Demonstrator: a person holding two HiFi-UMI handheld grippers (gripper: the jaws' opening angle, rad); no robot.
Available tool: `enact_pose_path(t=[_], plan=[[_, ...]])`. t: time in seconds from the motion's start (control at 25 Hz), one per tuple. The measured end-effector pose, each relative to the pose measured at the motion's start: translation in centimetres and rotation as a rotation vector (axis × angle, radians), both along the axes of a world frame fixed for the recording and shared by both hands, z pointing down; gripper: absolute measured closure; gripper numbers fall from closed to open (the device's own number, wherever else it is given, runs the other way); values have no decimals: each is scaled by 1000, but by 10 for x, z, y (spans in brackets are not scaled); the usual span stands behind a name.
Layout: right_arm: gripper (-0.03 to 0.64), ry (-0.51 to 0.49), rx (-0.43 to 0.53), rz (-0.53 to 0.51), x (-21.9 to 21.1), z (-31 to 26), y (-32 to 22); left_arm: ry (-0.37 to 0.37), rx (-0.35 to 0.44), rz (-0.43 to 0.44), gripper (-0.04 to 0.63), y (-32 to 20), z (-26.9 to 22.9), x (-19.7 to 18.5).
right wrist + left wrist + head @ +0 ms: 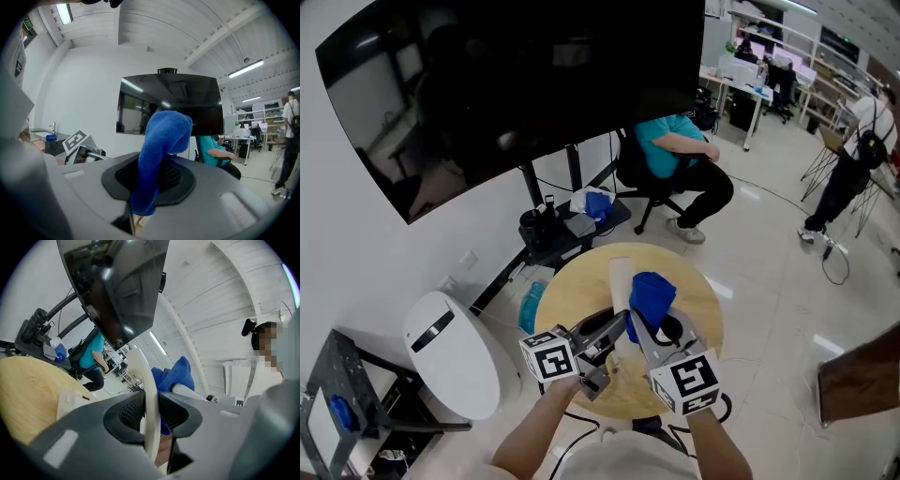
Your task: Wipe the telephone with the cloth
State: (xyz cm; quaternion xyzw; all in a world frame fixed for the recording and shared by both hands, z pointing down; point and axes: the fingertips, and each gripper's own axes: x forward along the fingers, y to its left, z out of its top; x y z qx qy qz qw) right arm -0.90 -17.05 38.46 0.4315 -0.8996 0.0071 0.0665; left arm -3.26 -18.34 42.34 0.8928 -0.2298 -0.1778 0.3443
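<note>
The left hand-held gripper (151, 414) is clamped on the white telephone handset (140, 376), held up over the round wooden table (567, 295). The handset looks light, rigid and smooth, so I'd grip it mid-shaft. The right hand-held gripper (149, 180) pinches the soft, limp blue cloth (164, 136) just beside it. A big dark screen (516, 84) hangs behind, above a glossy office floor.

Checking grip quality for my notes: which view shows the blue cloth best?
The right gripper view: the blue cloth fills the centre, pinched in the right claw. The head view shows it small, beside the white handset. The left gripper view shows only a part behind the handset.
</note>
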Motion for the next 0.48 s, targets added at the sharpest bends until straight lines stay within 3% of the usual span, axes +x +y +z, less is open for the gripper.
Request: enact_pose_path(t=[0.48], plan=[[555, -42, -32, -11, -8, 17, 21, 40, -23, -45, 508, -12, -10, -8]])
